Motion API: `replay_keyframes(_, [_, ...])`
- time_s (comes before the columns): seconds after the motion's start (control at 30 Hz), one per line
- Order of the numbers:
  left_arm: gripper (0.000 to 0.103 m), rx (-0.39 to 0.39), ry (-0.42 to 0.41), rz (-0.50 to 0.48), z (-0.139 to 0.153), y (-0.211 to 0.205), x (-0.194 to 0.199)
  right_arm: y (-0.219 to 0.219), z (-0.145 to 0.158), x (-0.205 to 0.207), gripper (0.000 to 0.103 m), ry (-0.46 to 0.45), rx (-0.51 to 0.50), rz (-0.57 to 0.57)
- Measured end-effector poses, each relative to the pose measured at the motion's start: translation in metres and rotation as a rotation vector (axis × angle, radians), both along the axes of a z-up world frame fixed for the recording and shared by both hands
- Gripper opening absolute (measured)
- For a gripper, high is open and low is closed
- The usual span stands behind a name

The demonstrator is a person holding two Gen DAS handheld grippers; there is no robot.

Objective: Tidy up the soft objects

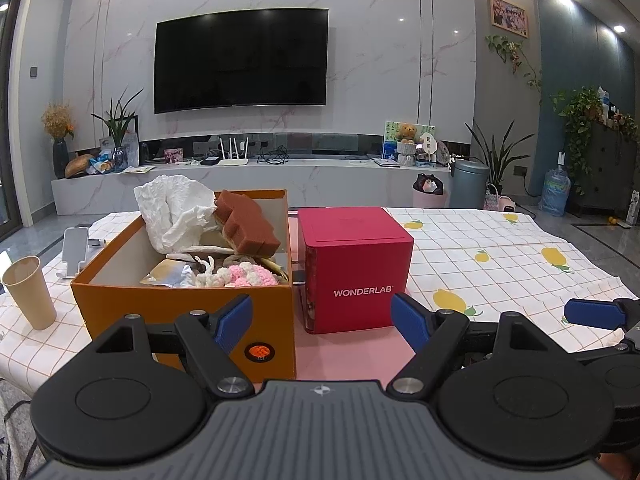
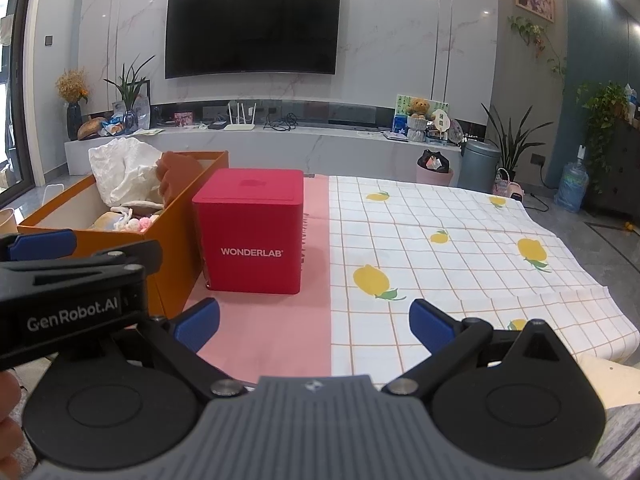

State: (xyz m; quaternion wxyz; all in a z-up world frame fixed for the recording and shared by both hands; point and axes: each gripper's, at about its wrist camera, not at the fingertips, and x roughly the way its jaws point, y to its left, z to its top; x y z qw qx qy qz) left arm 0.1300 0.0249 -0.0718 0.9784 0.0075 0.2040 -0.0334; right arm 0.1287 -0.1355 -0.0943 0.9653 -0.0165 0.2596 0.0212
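Seemingly near done: white cloth (image 1: 176, 208), brown sponge (image 1: 246, 222) and pink knit (image 1: 248, 274) piled inside orange box (image 1: 184, 312), beside red box (image 1: 354, 268). Nothing soft loose on tablecloth (image 2: 460, 240). Left gripper (image 1: 322, 320) and right gripper (image 2: 314, 322) spread wide, grasping nothing.

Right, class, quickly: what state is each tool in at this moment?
Left tool: open, holding nothing, facing the orange box and red box.
Right tool: open, holding nothing, above the tablecloth.

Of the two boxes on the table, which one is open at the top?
The orange box, left of the closed red WONDERLAB box, is open, with soft things inside.
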Motion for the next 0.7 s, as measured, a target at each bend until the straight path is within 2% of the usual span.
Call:
replay_keyframes(0.1, [0.092, -0.006, -0.002, -0.001, 0.0023, 0.0005, 0.0006, 0.0007, 0.0012, -0.0021, 0.099, -0.019, -0.012, -0.007])
replay_keyframes(0.7, [0.092, -0.001, 0.0, -0.002, 0.0037, 0.0024, 0.0009, -0.0002, 0.0005, -0.0005, 0.099, -0.003, 0.004, -0.004])
